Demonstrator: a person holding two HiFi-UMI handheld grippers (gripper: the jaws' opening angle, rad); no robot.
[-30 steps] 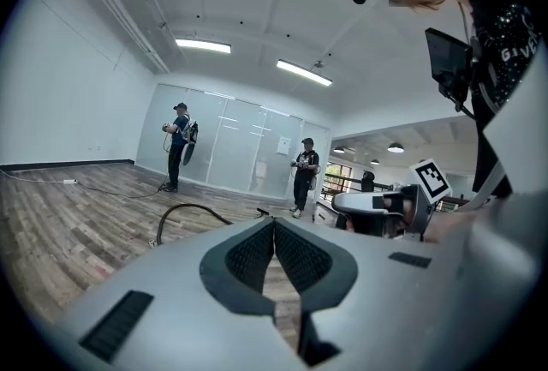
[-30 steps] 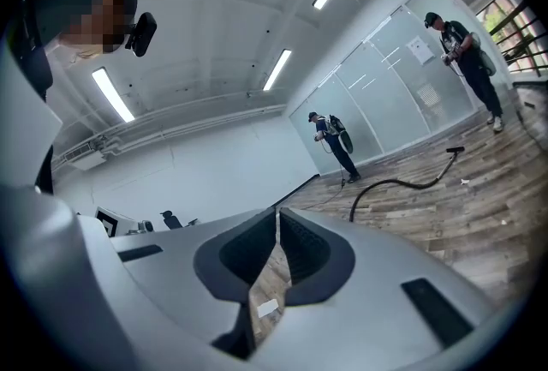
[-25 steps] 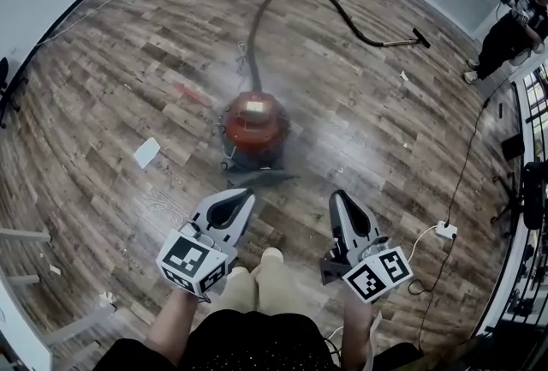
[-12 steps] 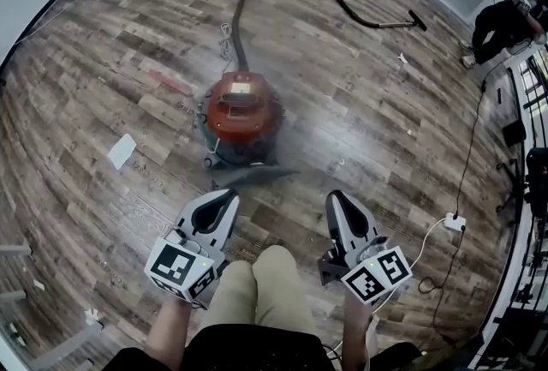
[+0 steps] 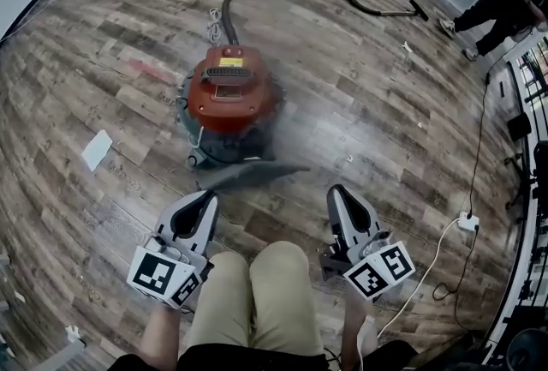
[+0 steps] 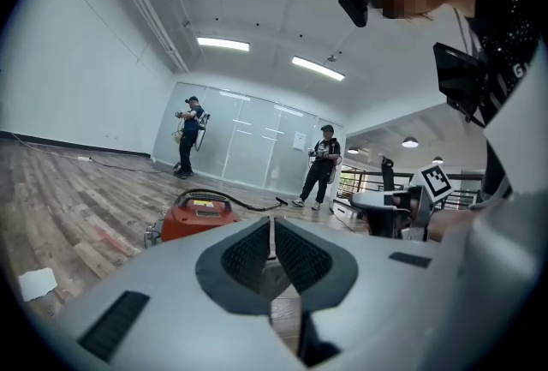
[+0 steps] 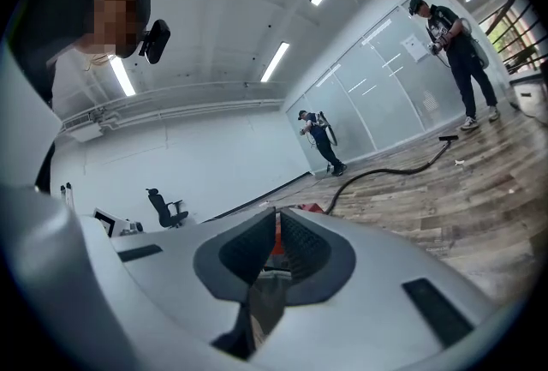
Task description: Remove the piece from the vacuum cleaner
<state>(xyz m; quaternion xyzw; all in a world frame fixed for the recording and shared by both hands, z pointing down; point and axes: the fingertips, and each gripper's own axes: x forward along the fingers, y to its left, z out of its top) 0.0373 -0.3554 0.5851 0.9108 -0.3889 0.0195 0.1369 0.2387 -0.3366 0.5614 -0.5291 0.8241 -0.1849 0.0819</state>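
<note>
We find no legible wording anywhere. The red round vacuum cleaner (image 5: 231, 95) carries a small yellow label (image 5: 229, 62) at the hose-side edge of its lid; the print is too small to read. The cube on the left gripper (image 5: 208, 194) bears a black-and-white square code marker (image 5: 158, 273), and the cube on the right gripper (image 5: 336, 188) bears a second code marker (image 5: 379, 268); neither shows letters or numerals. A white sheet (image 6: 298, 140) on the far glass wall (image 6: 248, 151) is illegible. White lettering (image 6: 517, 69) on a black garment (image 6: 501, 26) is cut off.

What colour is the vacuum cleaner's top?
The round vacuum cleaner has a red-orange top; clearest in head view.
</note>
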